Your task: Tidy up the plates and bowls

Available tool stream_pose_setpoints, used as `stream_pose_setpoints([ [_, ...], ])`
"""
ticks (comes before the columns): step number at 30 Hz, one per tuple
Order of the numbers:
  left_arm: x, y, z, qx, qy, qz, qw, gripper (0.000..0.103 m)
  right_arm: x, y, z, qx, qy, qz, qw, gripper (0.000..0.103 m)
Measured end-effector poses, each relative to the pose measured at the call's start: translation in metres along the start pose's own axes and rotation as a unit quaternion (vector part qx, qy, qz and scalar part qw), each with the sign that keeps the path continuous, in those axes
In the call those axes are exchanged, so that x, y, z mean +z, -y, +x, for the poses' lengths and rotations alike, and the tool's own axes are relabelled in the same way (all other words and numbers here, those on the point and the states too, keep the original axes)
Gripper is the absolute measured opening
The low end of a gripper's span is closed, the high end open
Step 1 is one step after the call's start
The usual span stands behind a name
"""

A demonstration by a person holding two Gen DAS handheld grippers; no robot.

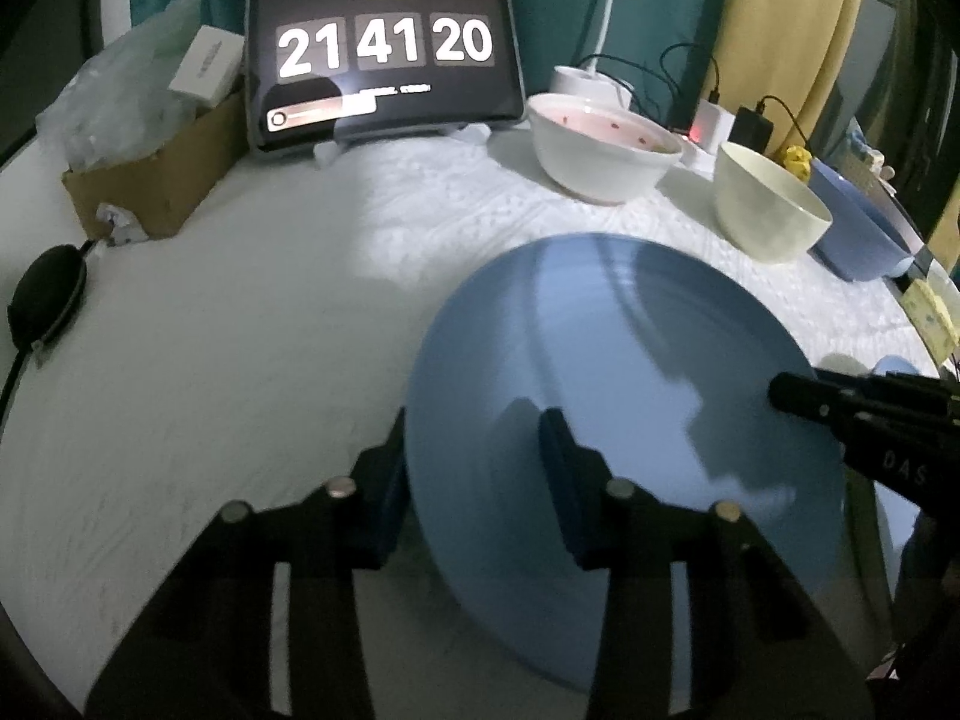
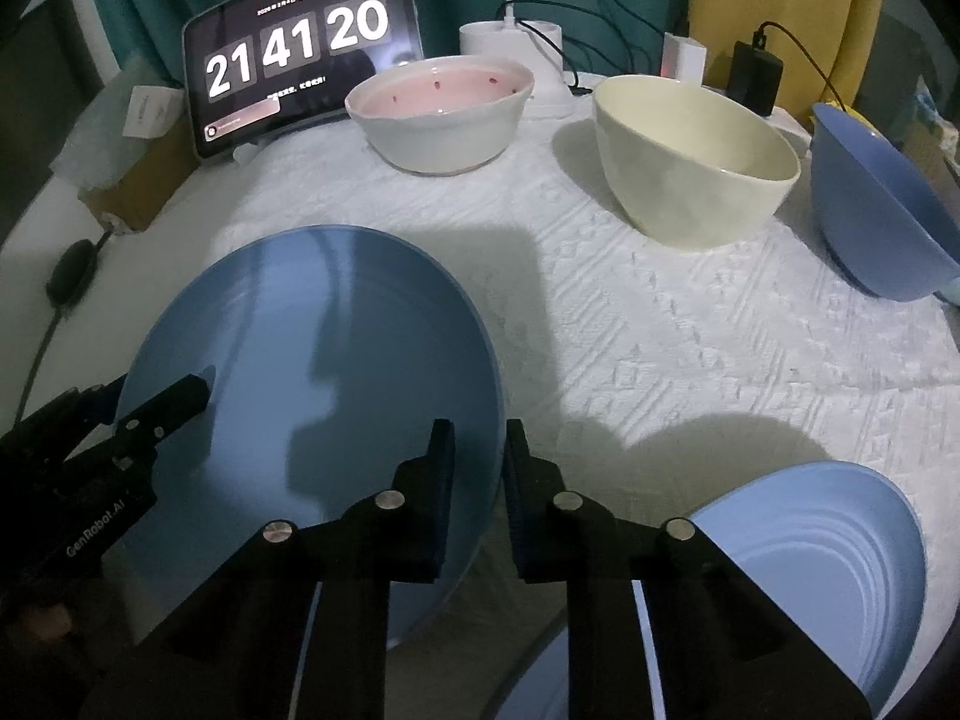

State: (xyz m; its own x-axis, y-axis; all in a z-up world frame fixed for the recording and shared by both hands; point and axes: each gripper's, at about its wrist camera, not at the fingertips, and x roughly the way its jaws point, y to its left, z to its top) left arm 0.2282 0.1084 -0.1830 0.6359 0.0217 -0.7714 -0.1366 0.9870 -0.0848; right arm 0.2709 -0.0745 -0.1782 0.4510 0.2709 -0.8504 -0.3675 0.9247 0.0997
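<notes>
A large blue plate (image 1: 630, 372) (image 2: 312, 372) lies tilted over the white cloth. My left gripper (image 1: 474, 420) (image 2: 198, 387) is shut on its left rim, one finger on the plate's face and the other outside the edge. On the right rim my right gripper (image 2: 477, 426) (image 1: 786, 393) is shut the same way. Behind stand a white bowl with a pink inside (image 1: 600, 162) (image 2: 438, 114), a cream bowl (image 1: 768, 210) (image 2: 690, 174) and a blue bowl (image 1: 858, 228) (image 2: 876, 204). A second, ridged blue plate (image 2: 810, 576) lies at the near right.
A tablet (image 1: 384, 54) showing a clock leans at the back. A cardboard box (image 1: 150, 186) with bags is at the back left, and a black pouch (image 1: 45, 294) on a cord lies at the left edge. Chargers and cables (image 2: 756, 72) crowd the back right.
</notes>
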Motion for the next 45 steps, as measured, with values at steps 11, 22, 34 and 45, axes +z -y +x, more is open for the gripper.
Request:
stream_pose_setpoints([
  [11, 0.000, 0.001, -0.018, -0.001, 0.022, 0.002, 0.9997, 0.042, -0.002, -0.002, -0.016, 0.000, 0.019, -0.002, 1.000, 0.017],
  [22, 0.003, 0.008, -0.041, -0.008, 0.048, 0.008, 0.9988, 0.042, -0.007, -0.001, -0.046, -0.005, 0.047, 0.000, 0.999, 0.017],
  [34, -0.001, 0.032, -0.060, -0.019, 0.061, 0.029, 0.9975, 0.042, -0.019, 0.015, -0.071, -0.010, 0.069, 0.016, 0.997, 0.017],
  [45, -0.006, 0.061, -0.073, -0.029, 0.068, 0.055, 0.9957, 0.042, -0.035, 0.040, -0.092, -0.015, 0.086, 0.040, 0.995, 0.017],
])
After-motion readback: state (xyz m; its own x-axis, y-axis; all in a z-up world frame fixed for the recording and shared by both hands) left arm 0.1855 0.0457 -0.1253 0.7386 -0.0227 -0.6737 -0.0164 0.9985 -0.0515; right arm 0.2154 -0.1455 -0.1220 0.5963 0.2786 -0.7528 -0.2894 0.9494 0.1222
